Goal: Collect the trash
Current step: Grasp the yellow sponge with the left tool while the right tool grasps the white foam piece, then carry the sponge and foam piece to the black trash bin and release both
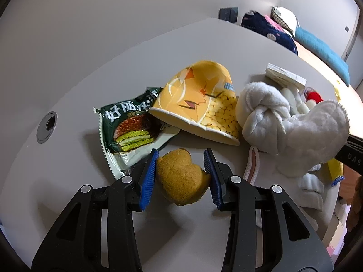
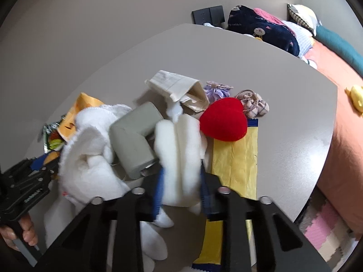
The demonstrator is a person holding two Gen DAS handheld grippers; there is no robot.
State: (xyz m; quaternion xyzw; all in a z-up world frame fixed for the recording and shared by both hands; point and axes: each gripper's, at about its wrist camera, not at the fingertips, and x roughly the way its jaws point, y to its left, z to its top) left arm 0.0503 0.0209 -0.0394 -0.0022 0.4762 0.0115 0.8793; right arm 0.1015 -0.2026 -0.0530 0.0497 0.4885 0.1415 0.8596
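My left gripper (image 1: pixel 181 153) is shut on a yellow lemon piece (image 1: pixel 181 181), its blue pads pressing both sides just above the grey table (image 1: pixel 68 181). Behind it lie a green snack wrapper (image 1: pixel 127 127) and a yellow paper cup (image 1: pixel 199 104) on its side. In the right wrist view my right gripper (image 2: pixel 181 172) is shut on a cream-white part of a white plush toy (image 2: pixel 179 149), which hides the fingertips. A long yellow wrapper (image 2: pixel 233 165) lies flat to its right, partly under a red plush heart (image 2: pixel 223 120). The left gripper (image 2: pixel 29 181) shows at the left edge.
A grey L-shaped foam piece (image 2: pixel 133 138), a cream cloth pouch (image 2: pixel 177 86), a purple sachet (image 2: pixel 216 89) and a plaid sachet (image 2: pixel 254 104) crowd the table's middle. A cable hole (image 1: pixel 46 127) sits at the left. A bed (image 2: pixel 340 136) borders the table's right edge.
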